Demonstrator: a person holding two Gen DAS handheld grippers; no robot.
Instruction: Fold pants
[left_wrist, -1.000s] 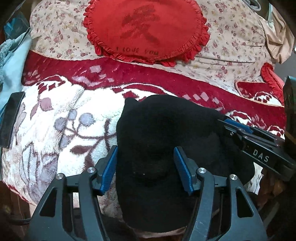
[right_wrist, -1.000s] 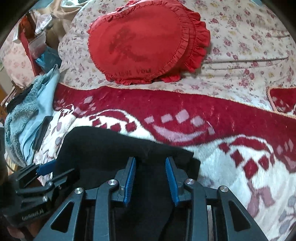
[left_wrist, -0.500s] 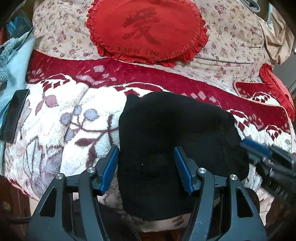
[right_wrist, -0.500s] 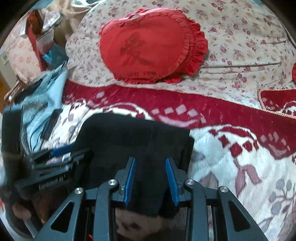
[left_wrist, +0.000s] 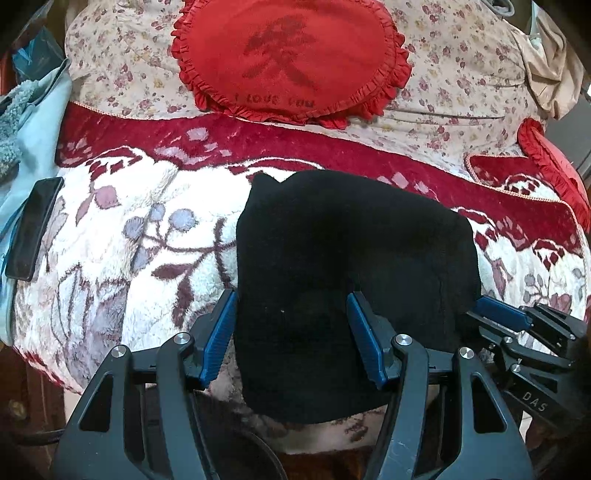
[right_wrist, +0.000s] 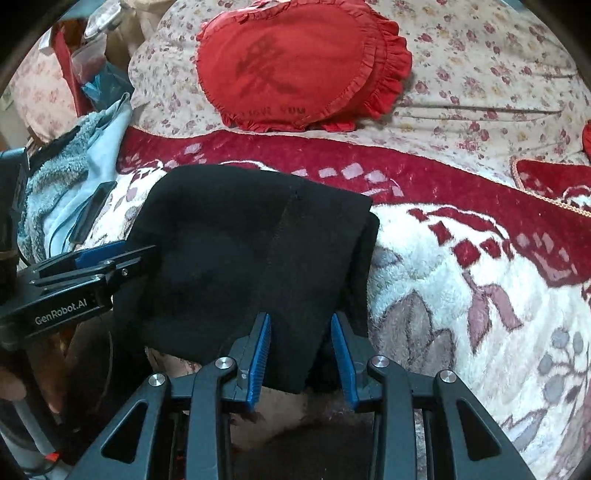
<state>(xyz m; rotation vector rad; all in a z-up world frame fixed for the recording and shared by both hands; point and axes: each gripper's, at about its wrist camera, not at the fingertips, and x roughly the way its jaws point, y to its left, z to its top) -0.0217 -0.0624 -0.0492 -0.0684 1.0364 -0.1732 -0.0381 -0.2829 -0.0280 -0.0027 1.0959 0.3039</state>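
The black pants (left_wrist: 351, 258) lie folded into a compact block on the blanket, near the bed's front edge, and also fill the middle of the right wrist view (right_wrist: 240, 258). My left gripper (left_wrist: 291, 299) hovers open over the block's near left part, fingers wide apart and pressing on nothing. My right gripper (right_wrist: 299, 319) stands open above the near right corner, with cloth showing between its blue pads but not pinched. Each gripper appears in the other's view: the right one (left_wrist: 498, 317) at the block's right edge, the left one (right_wrist: 110, 251) at its left edge.
A red-and-white plush blanket (left_wrist: 129, 240) covers the bed. A red frilled cushion (left_wrist: 291, 59) lies behind on a floral sheet, and a second red cushion (left_wrist: 554, 166) sits at the right. A black phone (left_wrist: 33, 229) and light blue clothes (left_wrist: 29, 122) lie at the left.
The right gripper has drawn back off the pants' right side toward the near right corner. The pants now lie flatter. The left gripper has stayed in place.
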